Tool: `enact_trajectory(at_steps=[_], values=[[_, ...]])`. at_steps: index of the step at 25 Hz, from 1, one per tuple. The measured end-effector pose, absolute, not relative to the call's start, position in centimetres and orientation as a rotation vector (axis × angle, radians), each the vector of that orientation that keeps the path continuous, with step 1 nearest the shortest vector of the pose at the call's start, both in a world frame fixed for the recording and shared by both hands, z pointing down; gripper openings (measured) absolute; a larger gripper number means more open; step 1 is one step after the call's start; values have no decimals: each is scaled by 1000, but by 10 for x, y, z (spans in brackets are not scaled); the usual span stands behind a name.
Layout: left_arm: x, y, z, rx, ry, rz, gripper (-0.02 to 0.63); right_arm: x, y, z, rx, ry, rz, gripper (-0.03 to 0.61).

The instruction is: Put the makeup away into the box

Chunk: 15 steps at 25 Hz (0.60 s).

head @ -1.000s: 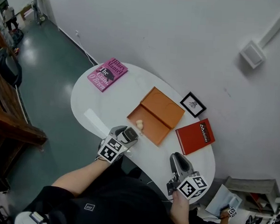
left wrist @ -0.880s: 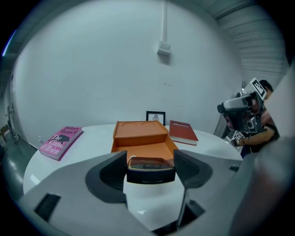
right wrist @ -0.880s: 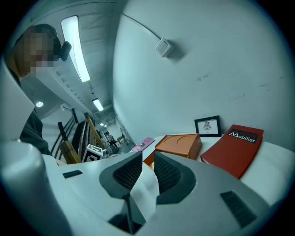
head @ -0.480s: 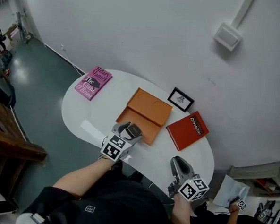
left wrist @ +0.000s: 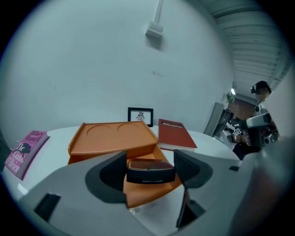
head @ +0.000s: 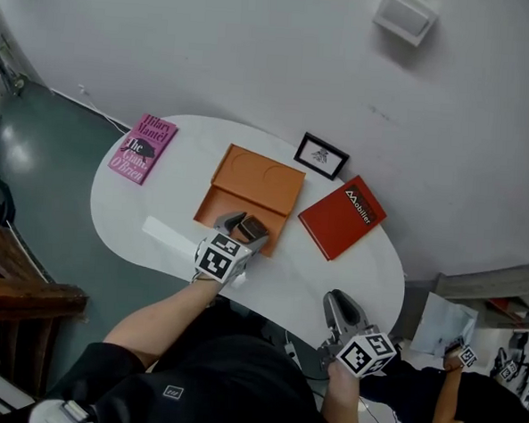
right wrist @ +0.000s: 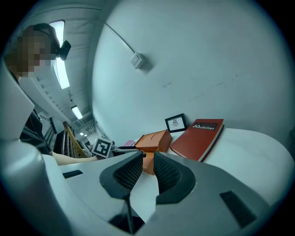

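An orange box (head: 253, 184) lies open in the middle of the white table, its lid (left wrist: 113, 137) hinged back and its shallow tray (left wrist: 152, 191) toward me. My left gripper (head: 245, 225) is shut on a dark makeup compact (left wrist: 150, 168), held flat over the tray's near edge. The compact (head: 254, 228) shows as a dark block between the fingers in the head view. My right gripper (head: 338, 306) hovers at the table's near right edge, away from the box. Its jaws (right wrist: 148, 168) stand a narrow gap apart with nothing between them.
A pink book (head: 141, 148) lies at the table's far left. A red book (head: 342, 216) and a small black picture frame (head: 321, 155) lie right of the box. A white strip (head: 168, 237) lies left of my left gripper. Another person (head: 468, 388) is at the lower right.
My left gripper has carried the compact forward onto the box's near edge, covering the small cream item seen in the tray earlier. My right gripper has shifted slightly along the table's edge.
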State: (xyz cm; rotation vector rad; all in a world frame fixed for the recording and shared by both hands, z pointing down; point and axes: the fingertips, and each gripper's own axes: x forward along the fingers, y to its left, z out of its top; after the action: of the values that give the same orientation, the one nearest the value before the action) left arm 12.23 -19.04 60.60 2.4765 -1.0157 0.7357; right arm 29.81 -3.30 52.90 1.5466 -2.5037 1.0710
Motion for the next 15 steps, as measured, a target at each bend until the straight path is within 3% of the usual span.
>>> enact_trajectory(at_steps=[15], values=[[127, -195, 664, 2385, -901, 964, 322, 310, -28, 531, 1668, -2449, 1117, 86]])
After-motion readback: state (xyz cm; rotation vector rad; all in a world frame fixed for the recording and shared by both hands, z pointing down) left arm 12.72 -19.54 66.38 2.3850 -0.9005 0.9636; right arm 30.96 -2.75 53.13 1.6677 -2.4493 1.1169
